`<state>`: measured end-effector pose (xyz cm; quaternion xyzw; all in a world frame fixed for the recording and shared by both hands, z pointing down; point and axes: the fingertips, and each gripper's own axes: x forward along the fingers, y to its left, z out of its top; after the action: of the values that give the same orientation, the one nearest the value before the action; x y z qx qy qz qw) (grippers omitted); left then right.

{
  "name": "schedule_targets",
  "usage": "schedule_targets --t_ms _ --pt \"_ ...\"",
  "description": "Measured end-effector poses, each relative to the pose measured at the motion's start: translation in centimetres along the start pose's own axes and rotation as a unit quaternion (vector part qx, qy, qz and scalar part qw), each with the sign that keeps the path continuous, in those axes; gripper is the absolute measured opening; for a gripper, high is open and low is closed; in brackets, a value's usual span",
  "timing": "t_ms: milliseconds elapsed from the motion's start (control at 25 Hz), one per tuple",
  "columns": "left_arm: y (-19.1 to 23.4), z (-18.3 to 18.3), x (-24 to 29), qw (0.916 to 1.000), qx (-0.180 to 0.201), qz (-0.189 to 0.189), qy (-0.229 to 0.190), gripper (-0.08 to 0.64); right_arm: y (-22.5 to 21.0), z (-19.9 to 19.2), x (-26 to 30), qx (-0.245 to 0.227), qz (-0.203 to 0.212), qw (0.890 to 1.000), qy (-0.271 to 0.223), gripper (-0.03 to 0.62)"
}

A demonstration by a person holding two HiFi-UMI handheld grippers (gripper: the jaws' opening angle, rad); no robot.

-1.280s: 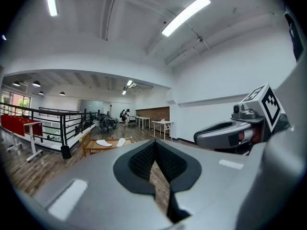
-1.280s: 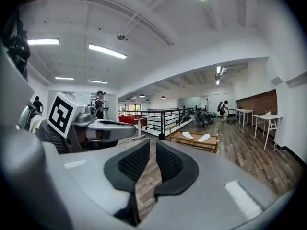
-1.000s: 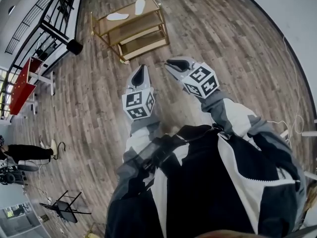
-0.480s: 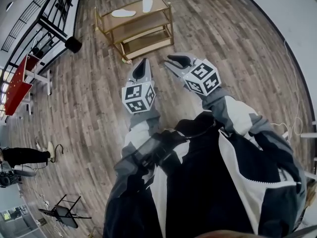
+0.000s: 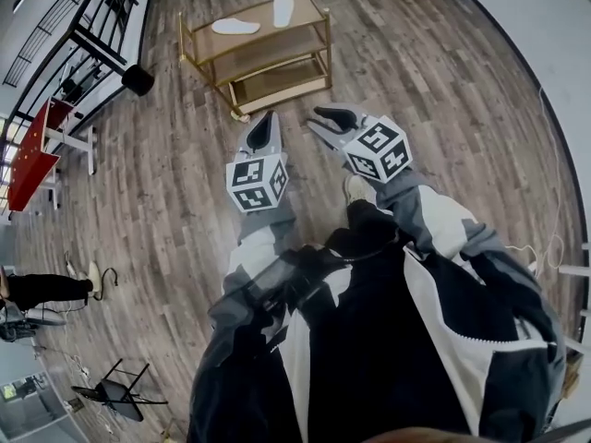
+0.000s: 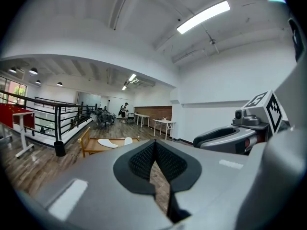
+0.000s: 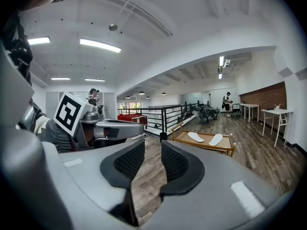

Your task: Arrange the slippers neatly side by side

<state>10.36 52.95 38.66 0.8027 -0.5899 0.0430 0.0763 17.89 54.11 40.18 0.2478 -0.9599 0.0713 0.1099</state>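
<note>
- The left gripper (image 5: 268, 118) (image 6: 154, 150) has its jaws closed together with their dark ribbed pads meeting, and nothing sits between them
- The right gripper (image 5: 321, 116) (image 7: 148, 153) has its jaws partly apart; they have just been opening, and only floor shows through the gap
- Both grippers are held out level in front of the person, side by side and near each other but not touching, the left one's marker cube (image 5: 258, 183) just left of the right one's marker cube (image 5: 377, 149)
- Grey and white jacket sleeves (image 5: 434, 215) run back from the grippers to the person's dark torso, and a light shoe (image 5: 355, 189) shows below the right gripper
- Under them lies a wooden plank floor (image 5: 166, 173)
- Far ahead of both grippers stands a gold three-tier shelf (image 5: 261, 19) (image 7: 225, 145), well apart from them
- The left slipper (image 5: 235, 27) (image 6: 107, 143) (image 7: 195, 137) lies flat on the top tier, white, turned crosswise
- The right slipper (image 5: 283, 10) (image 6: 127, 141) (image 7: 216, 139) lies on the same tier, near the first but apart from it and at an angle to it, so the two are not lined up
- A black railing (image 5: 102, 35) runs along the far left, with a red table (image 5: 32, 160) on the left
- A white wall (image 5: 545, 53) bounds the right side
</note>
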Motion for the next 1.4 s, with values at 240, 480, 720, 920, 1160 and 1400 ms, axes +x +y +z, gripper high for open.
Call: schedule_targets --t_ms 240,480,720,920,1160,1400 --pt "4.6 1.7 5.5 0.9992 0.007 0.038 0.007 0.012 -5.1 0.9 5.4 0.01 0.037 0.999 -0.002 0.121" --pt "7.9 3.0 11.4 0.9975 0.004 0.069 0.016 0.012 -10.9 3.3 9.7 0.005 0.063 0.998 -0.004 0.121" --pt "9.5 3.5 17.4 0.9963 -0.004 0.084 0.018 0.012 -16.9 4.7 12.5 -0.007 0.074 0.997 -0.003 0.121" --pt "9.8 3.9 21.6 0.9959 -0.004 0.088 0.017 0.012 -21.5 5.7 13.8 -0.015 0.063 0.998 -0.012 0.067" --pt "9.9 3.4 24.5 0.9953 -0.008 0.092 0.027 0.012 -24.9 6.2 15.0 -0.015 0.062 0.998 -0.016 0.055" --pt "10.3 3.1 26.7 0.9959 -0.005 0.084 0.034 0.012 -26.6 6.0 16.3 -0.009 0.062 0.998 -0.015 0.056"
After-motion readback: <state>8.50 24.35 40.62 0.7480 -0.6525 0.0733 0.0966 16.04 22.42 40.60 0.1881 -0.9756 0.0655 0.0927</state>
